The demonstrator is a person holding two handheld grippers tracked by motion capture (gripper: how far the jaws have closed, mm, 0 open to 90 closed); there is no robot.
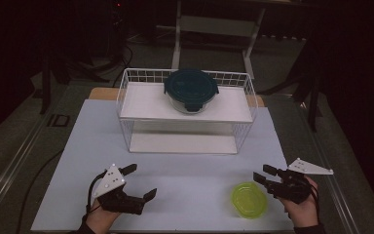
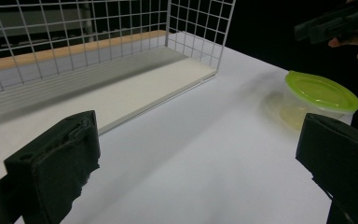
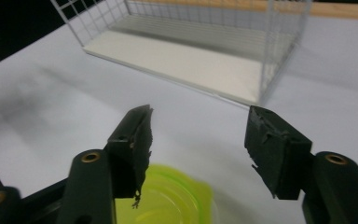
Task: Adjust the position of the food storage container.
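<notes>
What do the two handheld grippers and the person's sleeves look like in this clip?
Both the left gripper and the right gripper are black with two blocky jaws, their pads ragged-edged. Each carries a grey three-cornered plate. A black cable trails from the left one. Dark cuffs show at both wrists.

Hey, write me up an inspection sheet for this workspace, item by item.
Surface: white tabletop, flat, no spills.
Job's things: small clear container with lime-green lid, upright at front right, below the right gripper.
Clutter: white wire two-level rack at the back, round glass container with dark teal lid on its upper shelf.
Grippers: left gripper open, nothing between its jaws; right gripper open above the green lid.
Cables: black cable on the left gripper.
Surroundings: dark room, grey table frame behind.
</notes>
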